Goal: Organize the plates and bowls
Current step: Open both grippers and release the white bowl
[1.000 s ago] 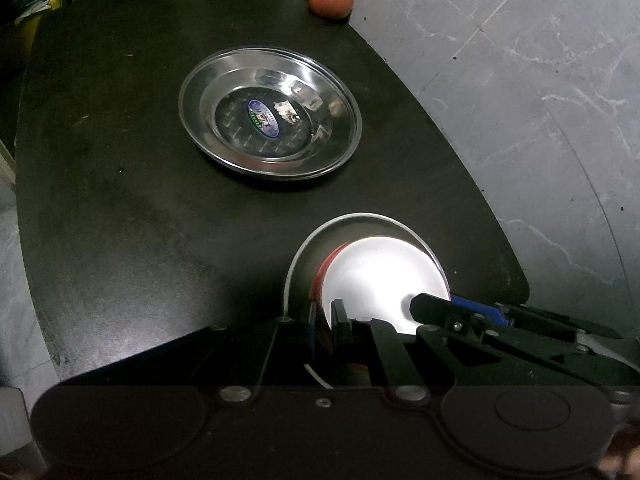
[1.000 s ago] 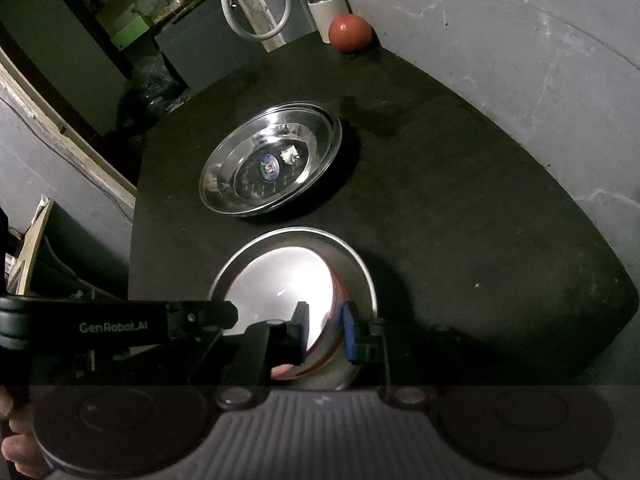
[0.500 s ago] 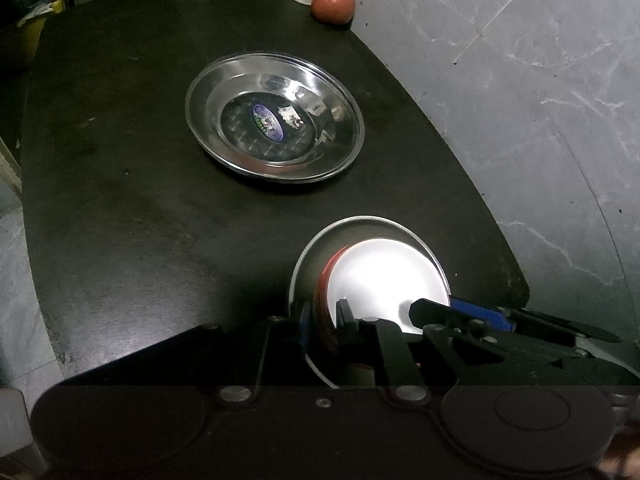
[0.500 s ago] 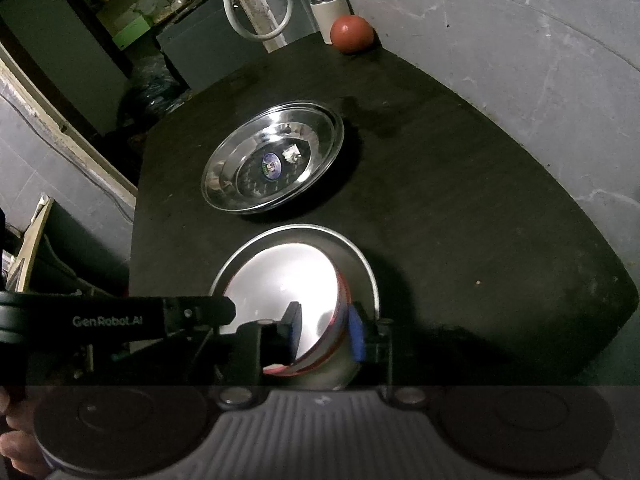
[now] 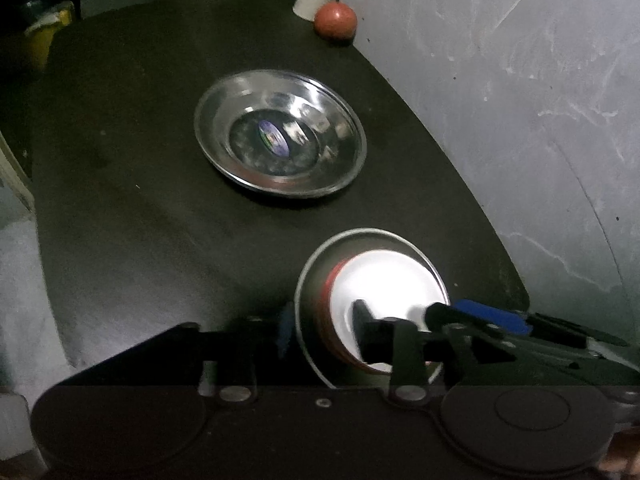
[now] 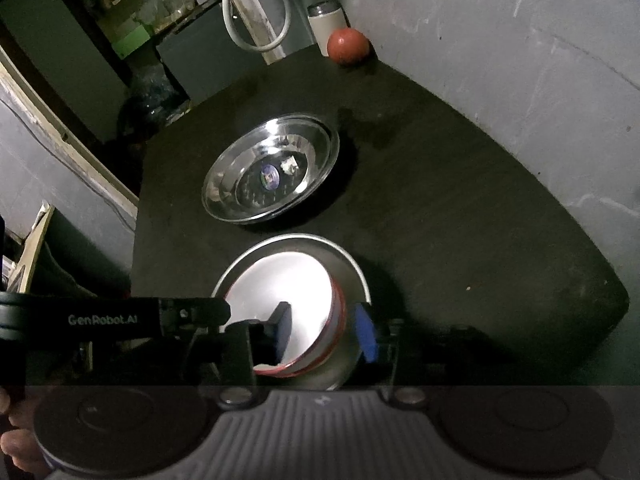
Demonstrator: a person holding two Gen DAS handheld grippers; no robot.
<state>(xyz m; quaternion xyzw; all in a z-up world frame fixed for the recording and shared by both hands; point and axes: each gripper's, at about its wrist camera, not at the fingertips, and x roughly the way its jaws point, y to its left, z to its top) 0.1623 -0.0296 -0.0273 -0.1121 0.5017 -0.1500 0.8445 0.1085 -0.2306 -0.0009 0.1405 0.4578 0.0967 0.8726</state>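
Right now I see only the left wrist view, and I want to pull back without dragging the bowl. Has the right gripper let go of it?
Observer: The right gripper straddles the right wall of the white bowl and its jaws are opening. There is a gap between the outer pad and the wall.
Operator: Good. Is there anything past the far edge that I should avoid?
Observer: A white hose hangs in a loop just beyond the far edge of the table, left of the can.
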